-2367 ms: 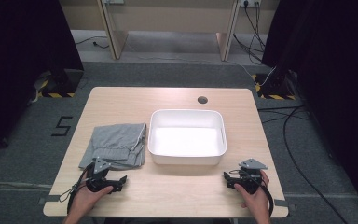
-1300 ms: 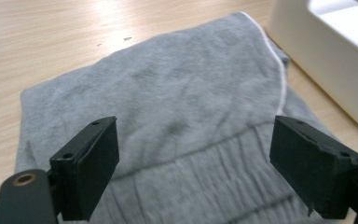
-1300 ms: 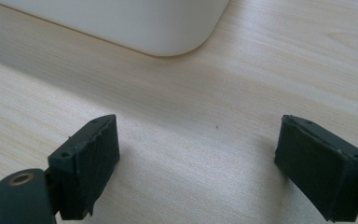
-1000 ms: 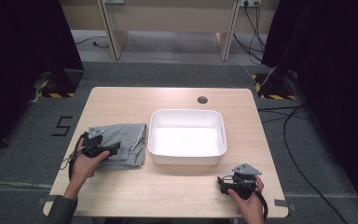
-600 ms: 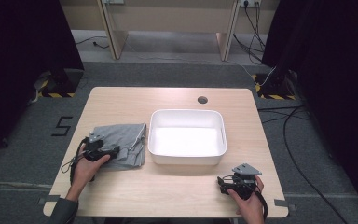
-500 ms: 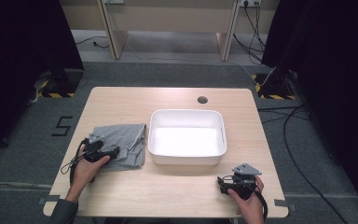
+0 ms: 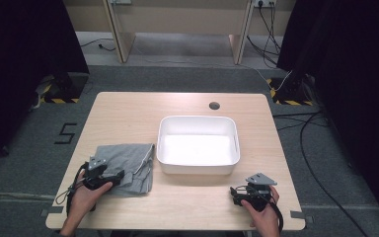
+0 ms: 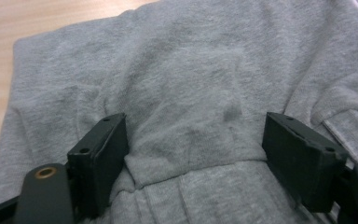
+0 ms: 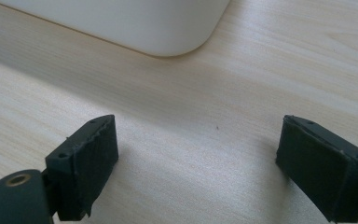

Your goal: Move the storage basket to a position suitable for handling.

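A folded grey garment point(image 7: 126, 165) lies on the near left part of the table point(image 7: 128, 113), just beside the left wall of a white tub point(image 7: 198, 146), which sits near the middle. The left gripper point(image 7: 112, 175) rests on the garment's near edge, held in the person's left hand point(image 7: 86, 190), with its cable looping off toward the table's front edge. In the left gripper view its jaws stand wide apart with a raised fold of the grey fabric point(image 8: 191, 135) lying between them (the left jaw presses against the cloth; the right one sits on it, but whether its pad touches the fold I cannot tell), so the claw is spread and not yet clamped on anything. The cloth there is soft and fleecy, with a ribbed hem and a thin white line along a seam at the upper right. The right gripper point(image 7: 234, 193) sits on bare wood at the near right corner, in the right hand point(image 7: 259, 207), well apart from the garment and close to the tub's near right corner. In the right gripper view its jaws are likewise wide apart over plain tabletop, with the tub's rounded corner point(image 9: 168, 28) ahead of them.
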`<state>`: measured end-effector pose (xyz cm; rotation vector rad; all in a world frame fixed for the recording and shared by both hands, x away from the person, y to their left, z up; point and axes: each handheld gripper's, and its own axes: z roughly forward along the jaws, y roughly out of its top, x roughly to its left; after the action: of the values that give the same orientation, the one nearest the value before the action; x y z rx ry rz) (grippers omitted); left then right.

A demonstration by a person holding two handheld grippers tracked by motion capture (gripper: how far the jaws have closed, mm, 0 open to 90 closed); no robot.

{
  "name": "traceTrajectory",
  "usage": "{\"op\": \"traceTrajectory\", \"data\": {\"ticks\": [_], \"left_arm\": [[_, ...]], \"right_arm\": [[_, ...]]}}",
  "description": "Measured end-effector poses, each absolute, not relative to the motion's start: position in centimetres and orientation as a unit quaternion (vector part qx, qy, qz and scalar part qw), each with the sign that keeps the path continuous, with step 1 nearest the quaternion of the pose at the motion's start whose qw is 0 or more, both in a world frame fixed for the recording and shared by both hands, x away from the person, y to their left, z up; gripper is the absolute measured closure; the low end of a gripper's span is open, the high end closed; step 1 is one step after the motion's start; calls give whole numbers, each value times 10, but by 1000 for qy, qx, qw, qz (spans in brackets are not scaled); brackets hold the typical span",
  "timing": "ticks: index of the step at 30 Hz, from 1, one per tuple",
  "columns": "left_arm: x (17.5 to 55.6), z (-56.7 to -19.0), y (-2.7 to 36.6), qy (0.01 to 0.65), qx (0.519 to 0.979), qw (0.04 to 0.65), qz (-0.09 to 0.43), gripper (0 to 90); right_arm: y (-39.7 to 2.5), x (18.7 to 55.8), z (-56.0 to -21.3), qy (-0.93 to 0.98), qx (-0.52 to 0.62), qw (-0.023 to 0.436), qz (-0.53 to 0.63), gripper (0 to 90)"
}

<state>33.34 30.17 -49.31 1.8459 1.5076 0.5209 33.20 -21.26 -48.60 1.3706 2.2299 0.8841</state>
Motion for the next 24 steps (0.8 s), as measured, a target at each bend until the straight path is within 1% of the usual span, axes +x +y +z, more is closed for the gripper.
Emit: {"op": "traceTrajectory", "data": {"ticks": [13,24], "left_arm": [[281,-491,291,568,717,351,203,222],[254,-487,278,553,733,346,193,224]], "right_arm": [[-213,332,-486,793,487,188,314,133],[-213,332,-486,793,487,189,314,132]]}}
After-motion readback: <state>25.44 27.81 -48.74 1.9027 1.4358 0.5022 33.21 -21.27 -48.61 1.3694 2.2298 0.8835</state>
